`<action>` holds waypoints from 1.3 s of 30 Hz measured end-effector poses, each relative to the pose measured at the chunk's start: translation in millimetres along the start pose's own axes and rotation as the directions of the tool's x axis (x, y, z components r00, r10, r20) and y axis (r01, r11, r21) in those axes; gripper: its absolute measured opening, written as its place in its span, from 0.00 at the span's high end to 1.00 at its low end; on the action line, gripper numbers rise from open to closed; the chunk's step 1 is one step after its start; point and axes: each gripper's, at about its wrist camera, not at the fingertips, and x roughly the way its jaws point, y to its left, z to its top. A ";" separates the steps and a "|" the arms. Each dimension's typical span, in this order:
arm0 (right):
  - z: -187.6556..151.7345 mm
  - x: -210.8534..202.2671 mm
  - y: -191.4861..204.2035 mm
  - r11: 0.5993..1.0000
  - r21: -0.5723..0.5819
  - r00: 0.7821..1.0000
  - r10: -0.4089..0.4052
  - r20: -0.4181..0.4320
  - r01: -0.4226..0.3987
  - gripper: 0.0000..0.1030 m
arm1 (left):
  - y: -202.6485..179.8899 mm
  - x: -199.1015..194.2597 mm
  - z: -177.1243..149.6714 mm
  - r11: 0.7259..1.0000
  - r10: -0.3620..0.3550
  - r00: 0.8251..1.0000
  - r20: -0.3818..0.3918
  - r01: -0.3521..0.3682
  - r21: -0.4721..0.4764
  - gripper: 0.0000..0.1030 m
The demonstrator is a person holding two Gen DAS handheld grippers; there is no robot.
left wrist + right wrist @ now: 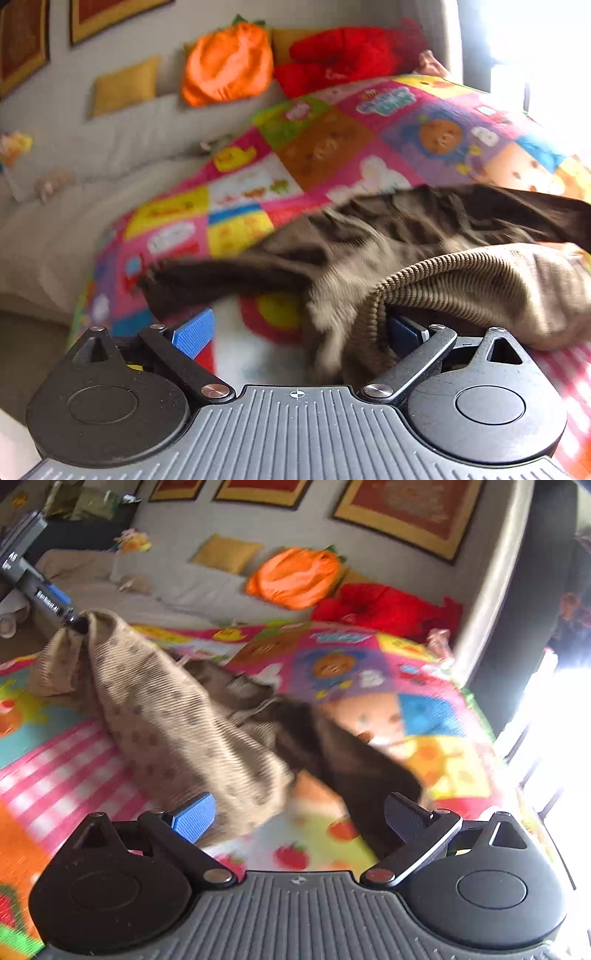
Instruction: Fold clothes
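The left tool (299,334) is standing with its blue pads wide apart, and the ribbed hem of a tan knitted sweater (461,280) is draping over its right finger; whether that tool is truly gripping the knit cannot be told, though in the right wrist view the sweater (177,716) is hanging from the left tool's (75,622) tip at the far left. The right tool (299,814) is also gaping wide, holding nothing, with a dark brown part of the garment lying just beyond its right finger. The sweater is spreading, blurred, across a colourful patchwork quilt (332,140) on a bed. Far behind, an orange pumpkin cushion (295,578) and a red plush (384,609) are sitting against the wall.
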 end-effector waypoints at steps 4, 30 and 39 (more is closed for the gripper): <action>-1.6 30.7 7.8 0.962 0.208 0.976 0.197 -0.089 -0.175 0.04 | 0.9 -15.3 -28.3 0.972 -0.211 0.976 -0.056 0.204 -0.112 0.02; 22.0 -0.5 -59.6 0.726 0.564 0.918 0.336 0.209 -0.394 0.90 | -7.7 -94.8 37.8 0.997 0.056 0.951 0.305 -0.070 0.035 0.83; 10.4 -60.9 -73.5 0.850 0.479 0.971 0.144 0.189 -0.219 0.51 | 4.4 -98.2 -31.9 0.998 -0.051 0.991 0.121 0.053 -0.016 0.21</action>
